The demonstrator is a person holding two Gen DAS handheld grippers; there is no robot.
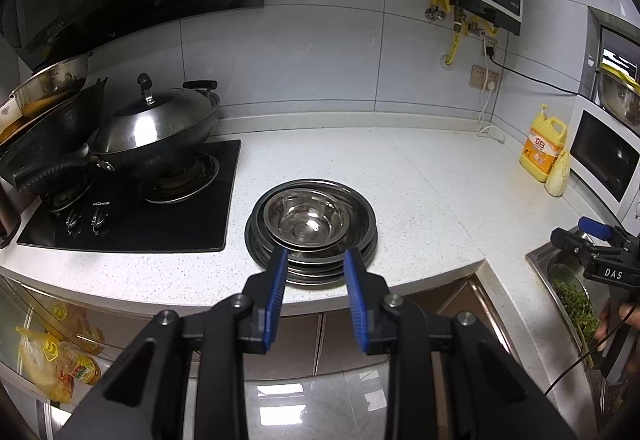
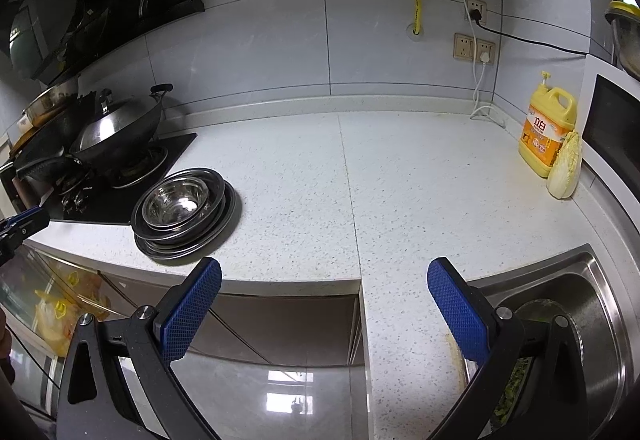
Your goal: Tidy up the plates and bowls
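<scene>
A stack of steel plates (image 1: 256, 236) sits near the front edge of the white counter, with steel bowls (image 1: 306, 220) nested on top. It also shows in the right wrist view (image 2: 224, 207), with the bowls (image 2: 176, 201) on it. My left gripper (image 1: 316, 260) is open and empty, its blue fingertips just in front of the stack's near rim. My right gripper (image 2: 324, 272) is wide open and empty, over the counter's front edge to the right of the stack. It also shows in the left wrist view (image 1: 596, 236), above the sink.
A black gas hob (image 1: 128, 207) with a lidded wok (image 1: 156, 127) lies left of the stack. A yellow detergent jug (image 2: 546, 131), a cabbage (image 2: 566, 167) and a microwave (image 1: 604, 155) stand at the right. A steel sink (image 2: 560, 304) holds greens.
</scene>
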